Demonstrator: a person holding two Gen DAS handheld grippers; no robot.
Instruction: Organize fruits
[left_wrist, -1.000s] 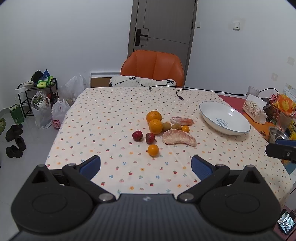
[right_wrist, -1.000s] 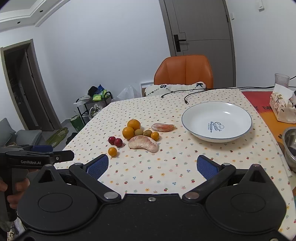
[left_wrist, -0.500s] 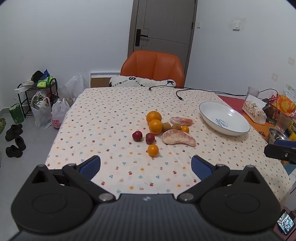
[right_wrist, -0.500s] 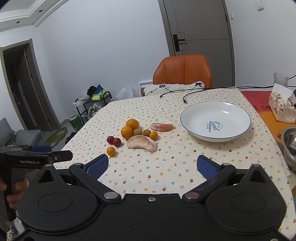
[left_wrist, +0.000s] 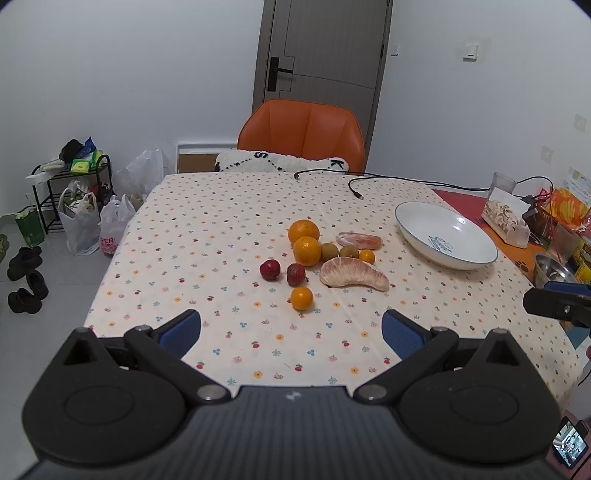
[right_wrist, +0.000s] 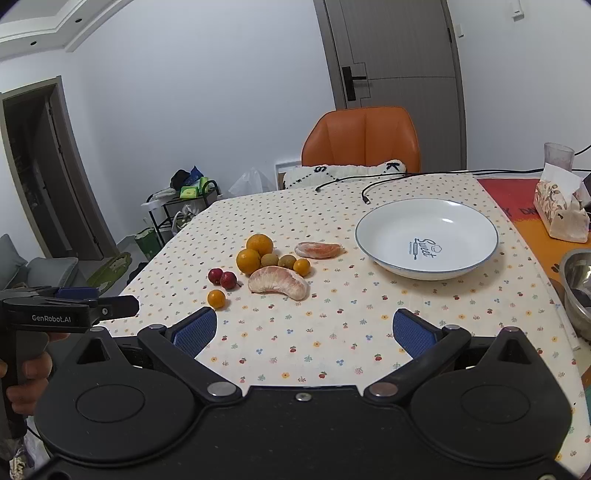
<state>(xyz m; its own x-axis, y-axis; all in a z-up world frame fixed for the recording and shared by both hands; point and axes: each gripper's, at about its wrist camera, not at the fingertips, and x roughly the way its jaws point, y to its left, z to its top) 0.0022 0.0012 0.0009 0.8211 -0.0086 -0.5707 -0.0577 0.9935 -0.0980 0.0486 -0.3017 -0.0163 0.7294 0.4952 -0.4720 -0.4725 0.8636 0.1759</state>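
Note:
Fruit lies in a cluster mid-table: two oranges (left_wrist: 306, 250) (right_wrist: 248, 260), a big peeled pomelo segment (left_wrist: 352, 274) (right_wrist: 279, 283), a smaller pomelo piece (left_wrist: 360, 240) (right_wrist: 319, 249), two red fruits (left_wrist: 270, 269) (right_wrist: 228, 280), two brownish-green fruits (left_wrist: 329, 252), and small oranges (left_wrist: 301, 298) (right_wrist: 216, 298). An empty white plate (left_wrist: 445, 236) (right_wrist: 426, 240) sits to the right. My left gripper (left_wrist: 291, 332) and right gripper (right_wrist: 302, 330) both hover open over the near table edge, short of the fruit and holding nothing.
An orange chair (left_wrist: 303, 136) stands at the table's far side, with black cables (left_wrist: 354, 184) lying there. A tissue pack (right_wrist: 561, 210), a glass (right_wrist: 557, 155) and a metal bowl (right_wrist: 576, 280) crowd the right edge. Bags and a rack (left_wrist: 74, 199) stand on the floor to the left.
The right wrist view has crept slightly nearer the fruit and the plate. The left gripper has barely moved. Both stay open.

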